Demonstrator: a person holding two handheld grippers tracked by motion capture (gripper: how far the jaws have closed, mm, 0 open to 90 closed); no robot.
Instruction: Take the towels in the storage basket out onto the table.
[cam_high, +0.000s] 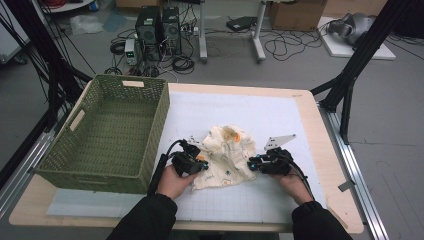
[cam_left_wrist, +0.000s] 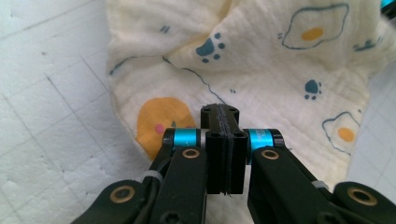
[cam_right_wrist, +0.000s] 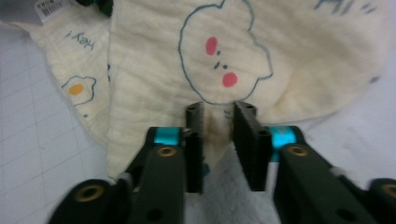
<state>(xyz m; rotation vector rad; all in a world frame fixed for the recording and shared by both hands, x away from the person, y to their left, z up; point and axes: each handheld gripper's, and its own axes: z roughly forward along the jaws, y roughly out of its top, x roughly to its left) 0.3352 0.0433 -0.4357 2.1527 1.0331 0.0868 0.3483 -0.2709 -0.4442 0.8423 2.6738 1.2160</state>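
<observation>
Cream printed garment (cam_high: 226, 156) lay crumpled on the white mat (cam_high: 280, 117), a little right of the green wicker basket (cam_high: 107, 131) and clear of its wall. All places below are given from the garment.

Left gripper (cam_high: 196, 164) sat at the garment's left edge. In the left gripper view its jaws were pressed flat together, pads meeting; I could not tell whether any cloth was pinched between them, since the fabric (cam_left_wrist: 261, 70) showed behind the tips. Right gripper (cam_high: 256, 164) sat at the garment's right edge. In the right gripper view its jaws stood a narrow way apart, with the hem (cam_right_wrist: 219, 126) lying in the gap and the pads not pressing on it.

Risks, as judged:
- The left jaws may have closed on nothing, or on one layer only; a lift would then leave the garment behind or drag it lopsided.
- The right jaws could close beside the hem instead of over it, because the edge was loose and rumpled.
- A pull from one side alone would bunch the cloth further.

Room: open mat beyond and right of the garment; basket wall close on the left, table (cam_high: 320, 150) edge nearer the person.
</observation>
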